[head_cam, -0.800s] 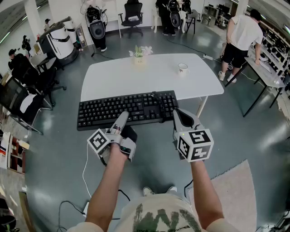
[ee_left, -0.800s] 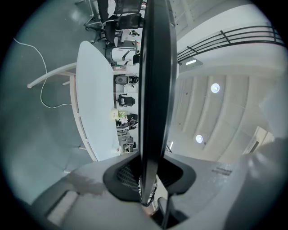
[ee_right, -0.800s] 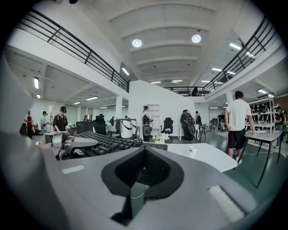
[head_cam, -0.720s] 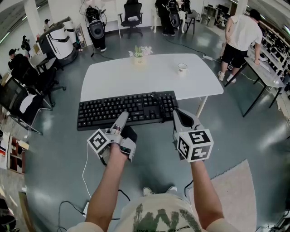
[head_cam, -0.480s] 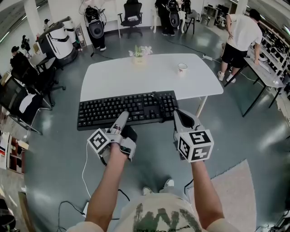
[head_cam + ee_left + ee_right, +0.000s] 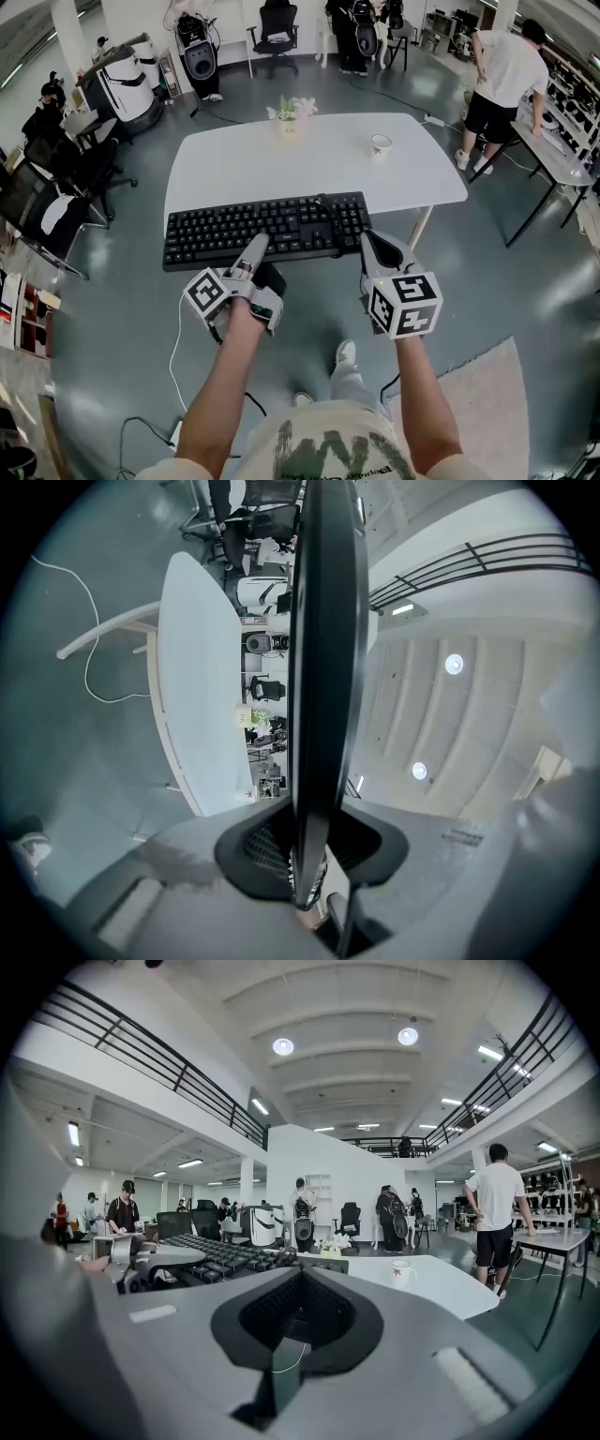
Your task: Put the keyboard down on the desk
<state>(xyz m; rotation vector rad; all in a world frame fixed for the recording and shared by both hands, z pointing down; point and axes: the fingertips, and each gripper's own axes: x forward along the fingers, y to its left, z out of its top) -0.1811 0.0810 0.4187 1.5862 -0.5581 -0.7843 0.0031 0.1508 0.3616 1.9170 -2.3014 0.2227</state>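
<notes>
A black keyboard [image 6: 272, 230] hangs level in the air just in front of the white desk [image 6: 309, 159], over the grey floor. My left gripper [image 6: 258, 246] is shut on its near long edge. In the left gripper view the keyboard [image 6: 323, 667] runs edge-on between the pads of that gripper [image 6: 305, 855]. My right gripper [image 6: 367, 239] sits at the keyboard's near right corner with its jaws shut and nothing between them. Whether it touches the keyboard I cannot tell. In the right gripper view the keyboard [image 6: 220, 1252] lies left of that gripper [image 6: 298, 1307], with the desk [image 6: 422, 1279] beyond.
A white cup [image 6: 380, 143] stands at the desk's far right and a small flower pot [image 6: 288, 114] at its far edge. A person [image 6: 502, 80] stands by a side table [image 6: 553, 155] at the right. Office chairs [image 6: 56, 206] are at the left, a pale rug [image 6: 478, 412] at the near right.
One of my feet has stepped forward, and the view has shifted slightly toward the desk. The keyboard stays in the left gripper's hold, and both grippers keep their places on it.
</notes>
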